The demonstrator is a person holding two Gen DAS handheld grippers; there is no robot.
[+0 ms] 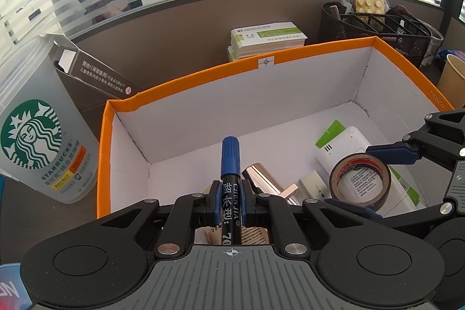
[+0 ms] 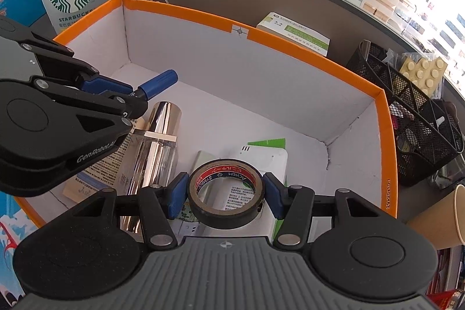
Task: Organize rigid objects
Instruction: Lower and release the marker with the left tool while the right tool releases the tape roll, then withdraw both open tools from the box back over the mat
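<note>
My left gripper is shut on a black marker with a blue cap and holds it above the orange-rimmed white box. It also shows in the right wrist view, with the marker cap. My right gripper is shut on a black tape roll, over the box; the roll shows in the left wrist view. Inside the box lie a shiny metallic bottle, a white device and green-white packets.
A Starbucks cup and a dark carton stand left of the box. Stacked green-white boxes are behind it. A black mesh organiser and a paper cup stand on the right.
</note>
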